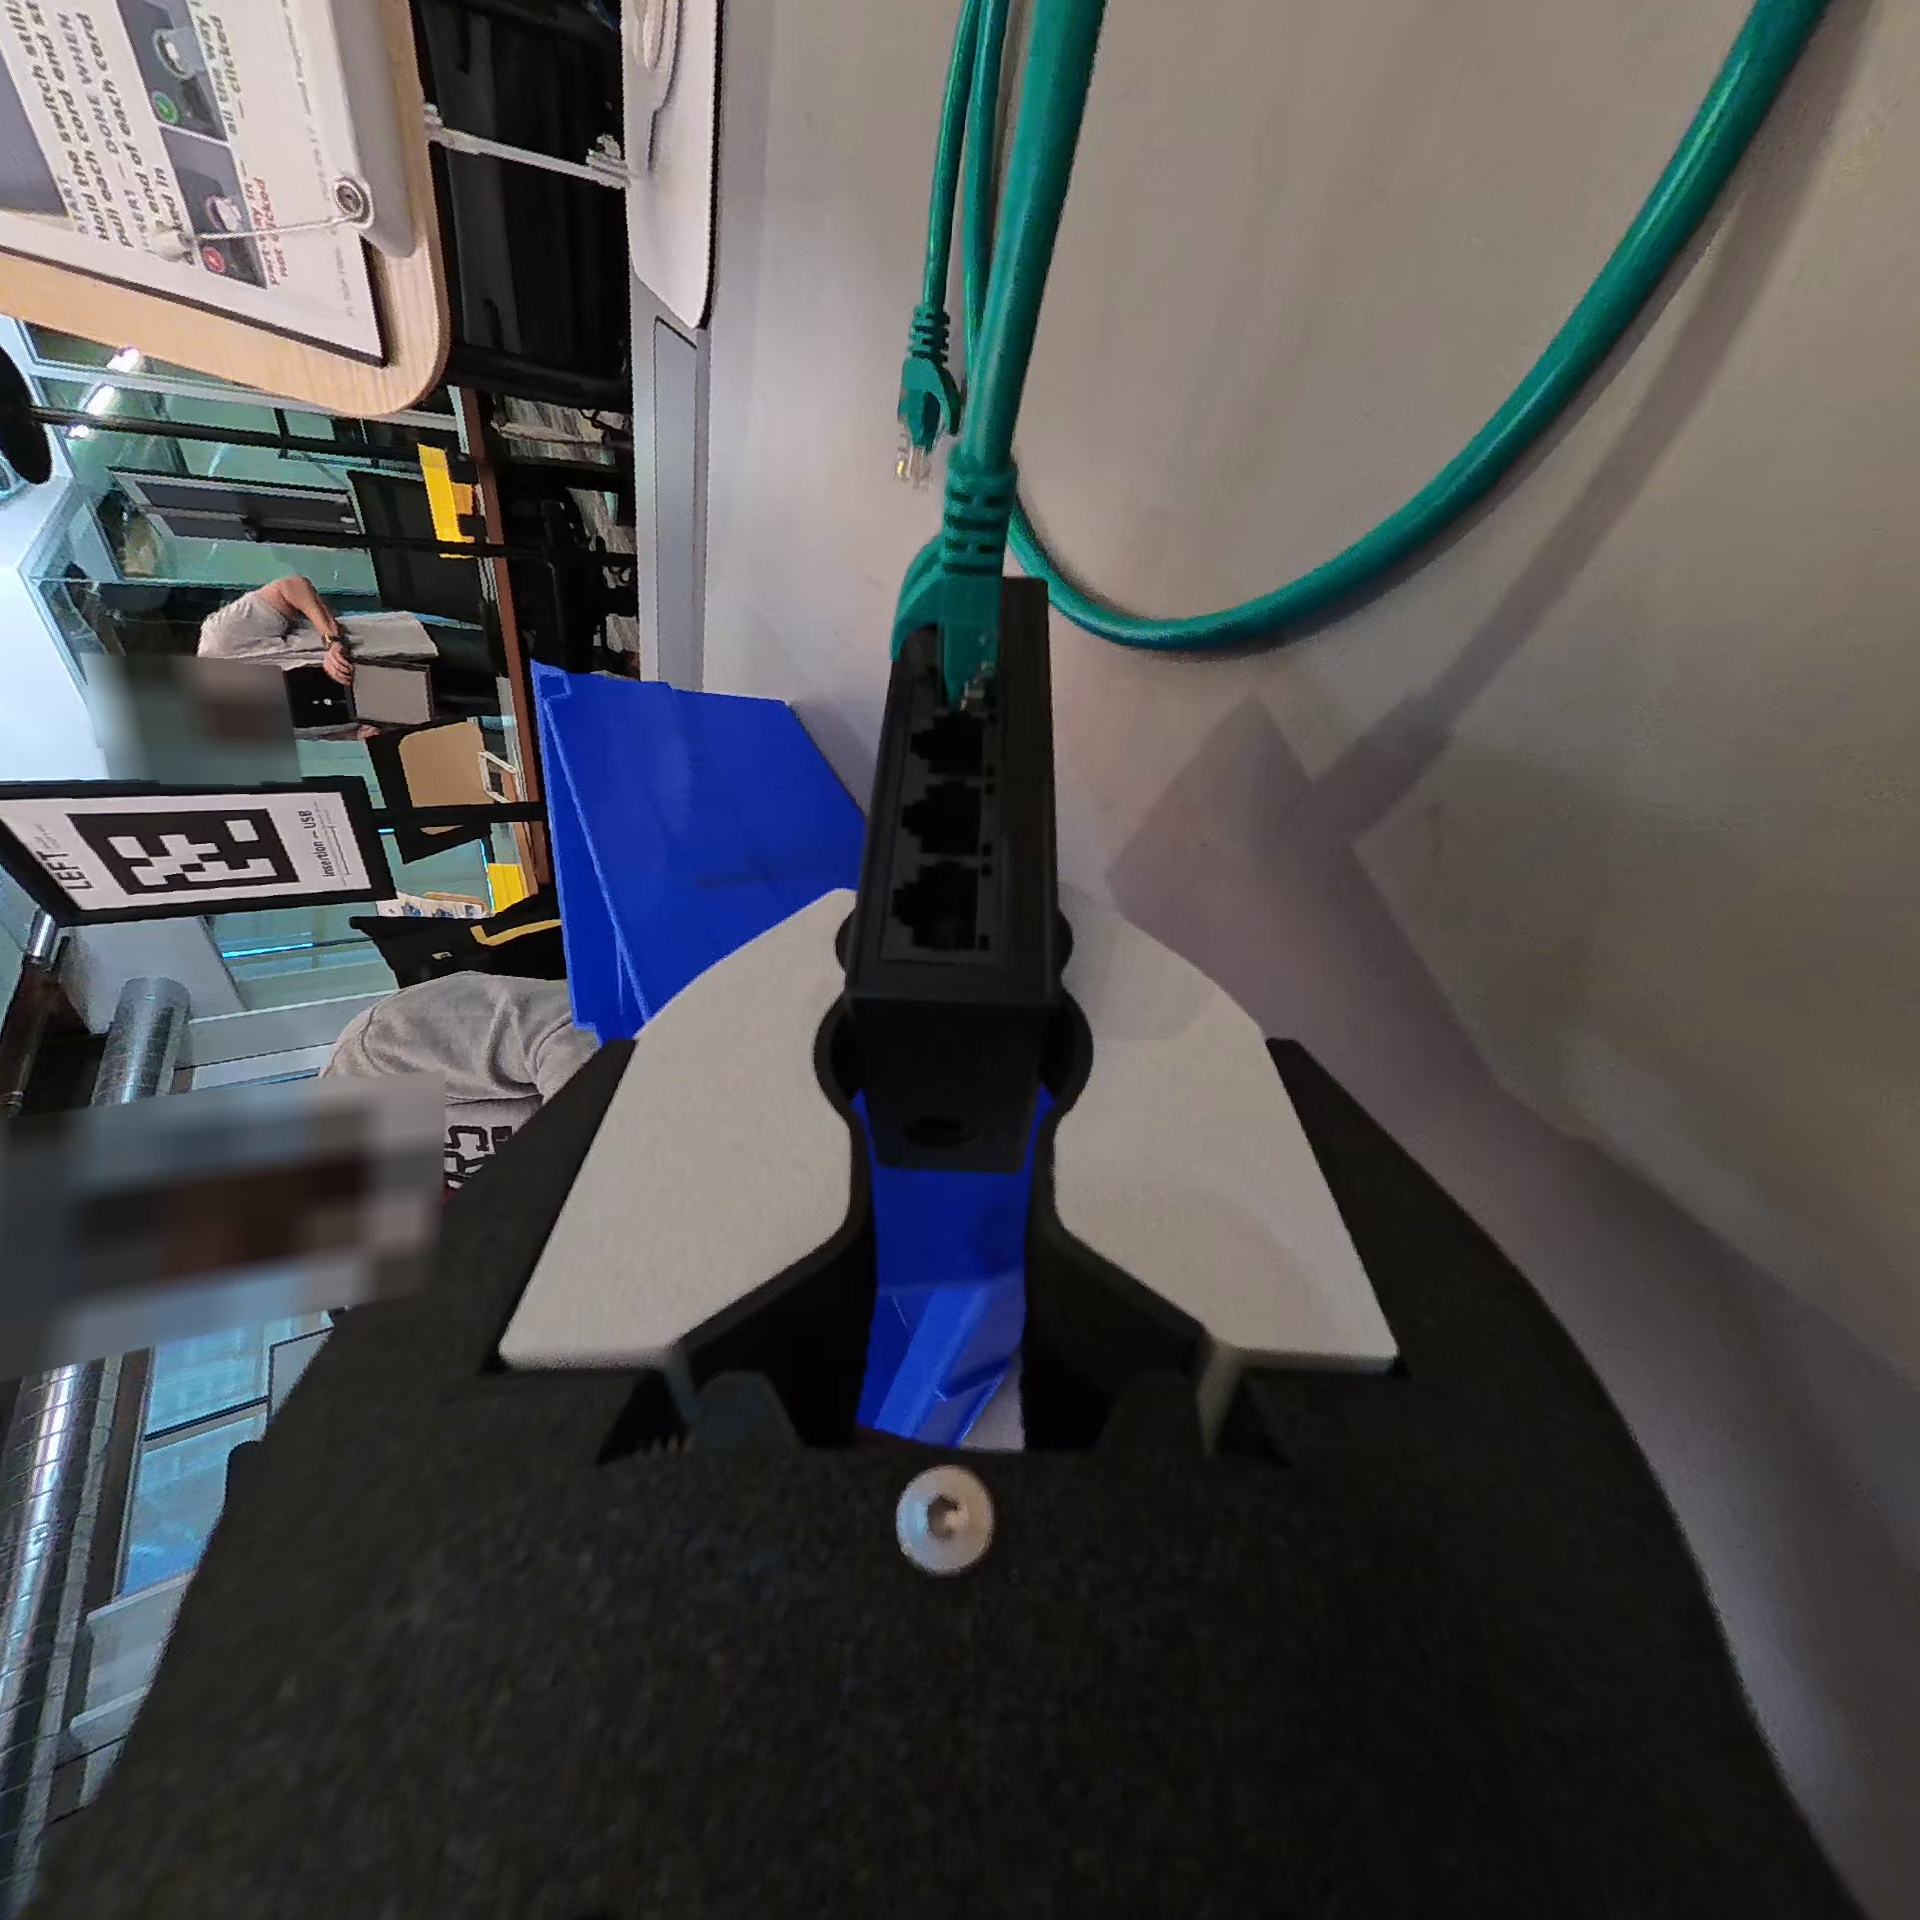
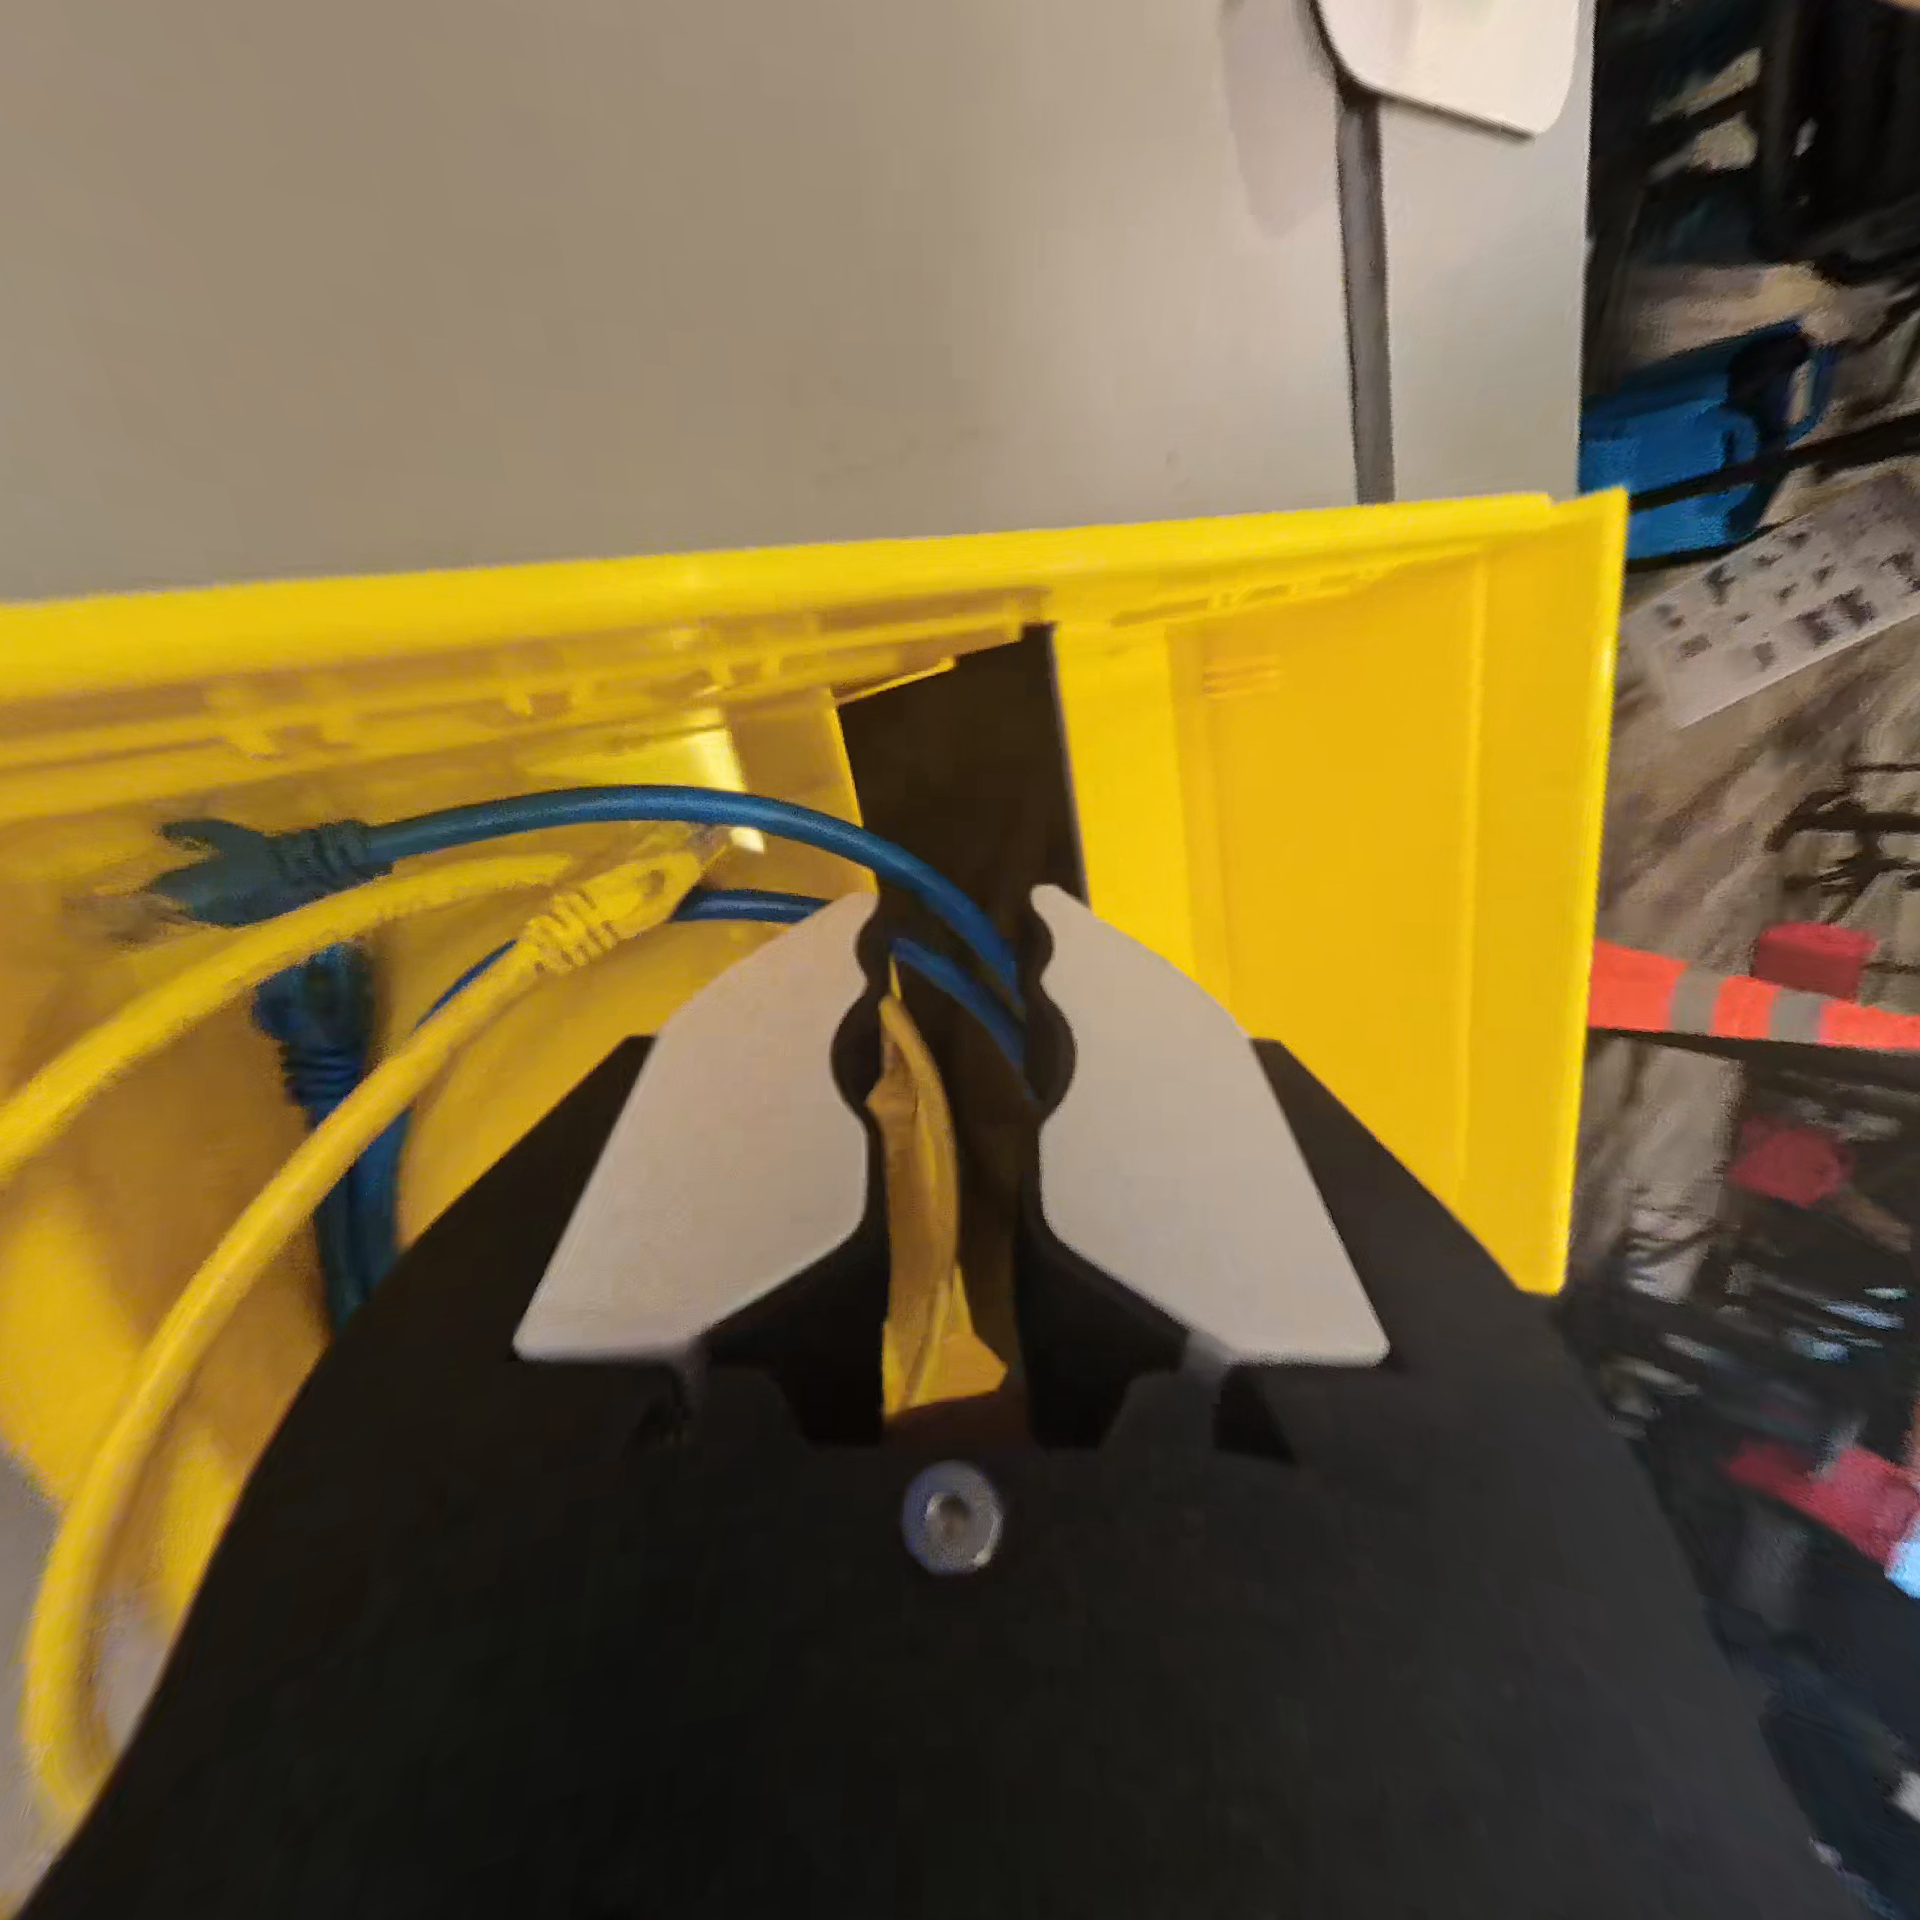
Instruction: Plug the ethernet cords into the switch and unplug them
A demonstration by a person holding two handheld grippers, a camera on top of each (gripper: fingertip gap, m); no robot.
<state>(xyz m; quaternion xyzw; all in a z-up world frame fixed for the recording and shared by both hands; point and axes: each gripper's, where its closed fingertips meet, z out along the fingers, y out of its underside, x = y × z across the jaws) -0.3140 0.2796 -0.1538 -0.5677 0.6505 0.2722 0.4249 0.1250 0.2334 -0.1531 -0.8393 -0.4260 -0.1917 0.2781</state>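
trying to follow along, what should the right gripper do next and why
Probably close on the blue cord looped between its fingers and lift it from the yellow bin. The right gripper is open, and the switch, held by the left gripper, shows empty ports beside the green cord.

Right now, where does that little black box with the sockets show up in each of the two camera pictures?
Left wrist view: the black switch sits centre frame, clamped between the left gripper fingers, a green cord in its far port.
Right wrist view: not in it; the right gripper reaches into a yellow bin of blue and yellow cords.
Shared landmark: the white pad at the grey table's far edge.
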